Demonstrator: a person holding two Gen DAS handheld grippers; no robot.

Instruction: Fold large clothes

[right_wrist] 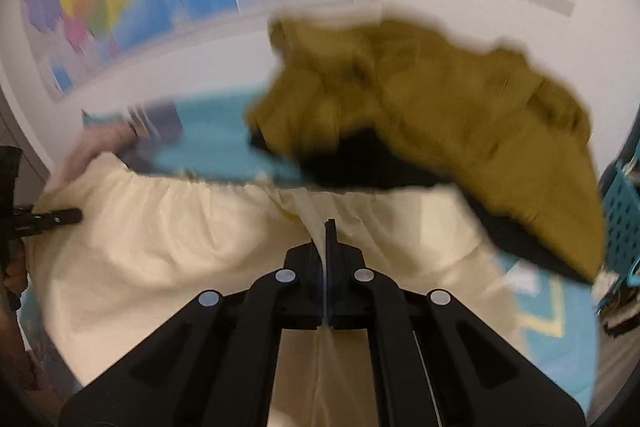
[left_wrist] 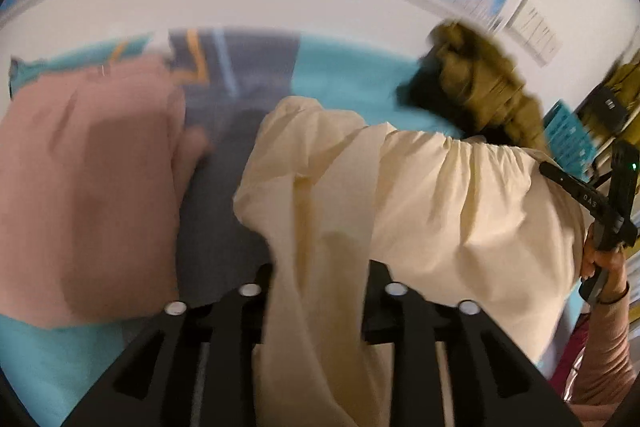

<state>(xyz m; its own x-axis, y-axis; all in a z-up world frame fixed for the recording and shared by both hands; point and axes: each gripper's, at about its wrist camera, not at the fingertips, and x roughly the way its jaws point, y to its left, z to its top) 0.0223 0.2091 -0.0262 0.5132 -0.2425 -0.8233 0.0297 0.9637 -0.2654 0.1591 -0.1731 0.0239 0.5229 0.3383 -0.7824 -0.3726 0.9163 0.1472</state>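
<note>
Cream cloth: we hold a large cream garment, thin woven fabric with a gathered edge, spread over the turquoise mat in the middle of both views.
Left gripper: our left gripper has its jaws part-way closed, clamped on a thick bunched fold of the cream cloth at the bottom centre of the left view.
Right gripper: our right gripper has its jaws pressed together on a thin pinch of the same cloth, lower centre of the right view.
Neighbours: a pink garment lies at the left, a mustard jacket at the upper right, touching the cream cloth's far edge; a teal basket sits at the right edge.
Handling: we judge the cloth light, limp and a little slippery; it will sag between our two grips and drag across the jacket.
Where to hold: we judge the gathered edge or its corners best, well apart, so the cloth hangs flat.
Blur: both views smear, so fine seams stay unclear.
</note>
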